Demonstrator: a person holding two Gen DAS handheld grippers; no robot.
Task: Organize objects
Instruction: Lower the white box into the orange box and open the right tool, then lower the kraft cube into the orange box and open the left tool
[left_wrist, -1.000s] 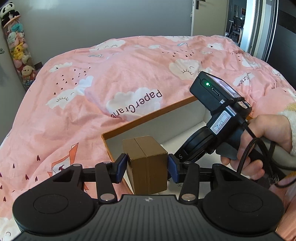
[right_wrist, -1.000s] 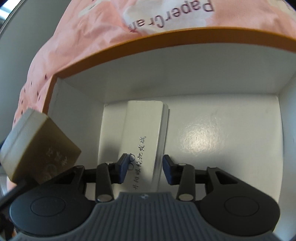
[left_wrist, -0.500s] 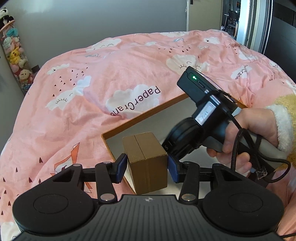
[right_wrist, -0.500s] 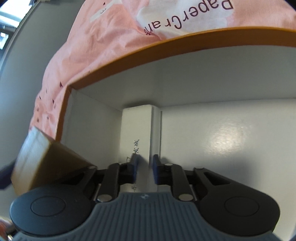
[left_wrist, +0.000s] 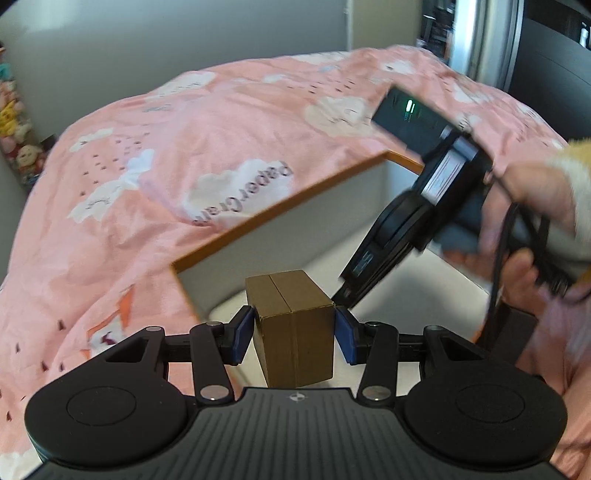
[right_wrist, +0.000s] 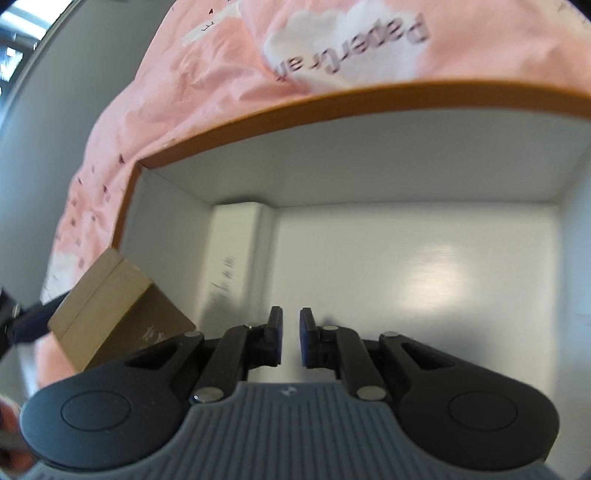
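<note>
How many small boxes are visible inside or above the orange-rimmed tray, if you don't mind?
2: a brown box held in the left gripper above the tray's left edge, and a white box against its left wall.

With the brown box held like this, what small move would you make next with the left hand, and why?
Probably lower the brown box into the orange-rimmed box, beside the white box against its left wall. The left hand-held gripper grips it above the near corner, and the right hand-held gripper, nearly shut, holds nothing.
</note>
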